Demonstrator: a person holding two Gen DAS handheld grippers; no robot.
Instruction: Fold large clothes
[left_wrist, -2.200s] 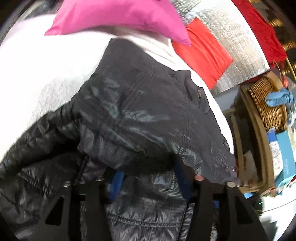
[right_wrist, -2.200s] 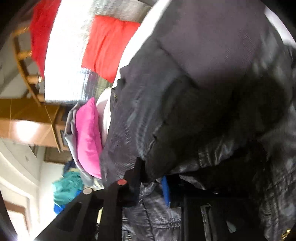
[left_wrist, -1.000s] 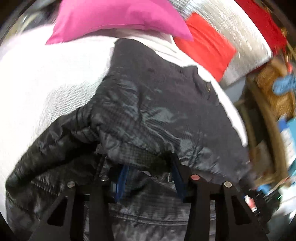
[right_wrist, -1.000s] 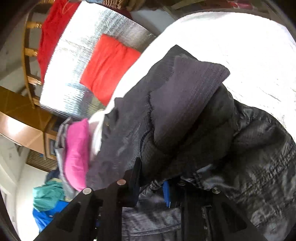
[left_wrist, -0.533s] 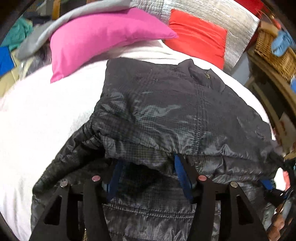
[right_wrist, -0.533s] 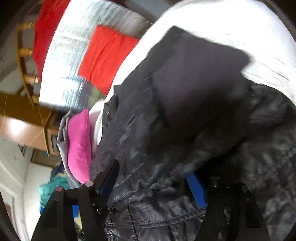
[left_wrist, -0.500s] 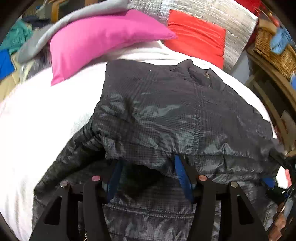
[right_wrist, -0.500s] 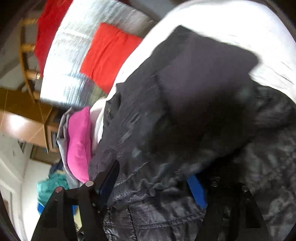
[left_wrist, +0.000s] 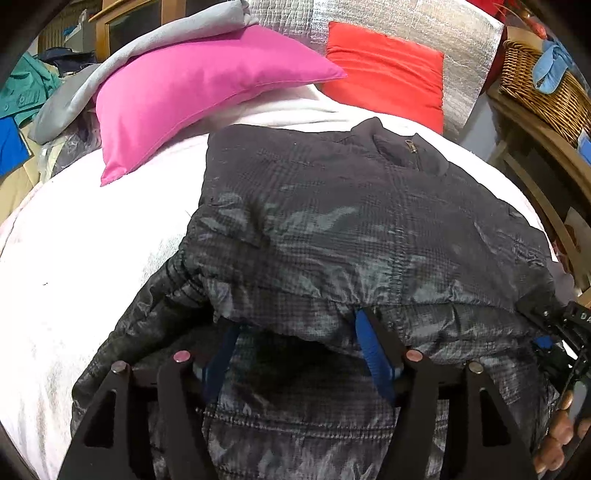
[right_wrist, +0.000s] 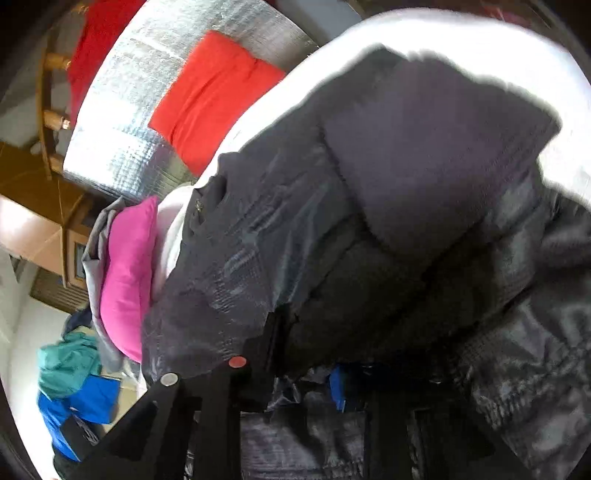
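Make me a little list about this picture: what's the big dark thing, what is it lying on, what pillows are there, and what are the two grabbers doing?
garment: black jacket, bottom part folded up over itself
collar: zipped, toward the red pillow
lying on: white bed cover
pillows: pink pillow beside the jacket, red one behind it
left gripper: fingers apart, just been opening, tips tucked under the folded edge
right gripper: fingers just closed in, pinching jacket fabric
nearby: wicker basket on a wooden shelf

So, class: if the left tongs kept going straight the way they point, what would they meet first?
Probably the folded-over edge of the dark quilted jacket, which already drapes over the fingertips of the left tongs.
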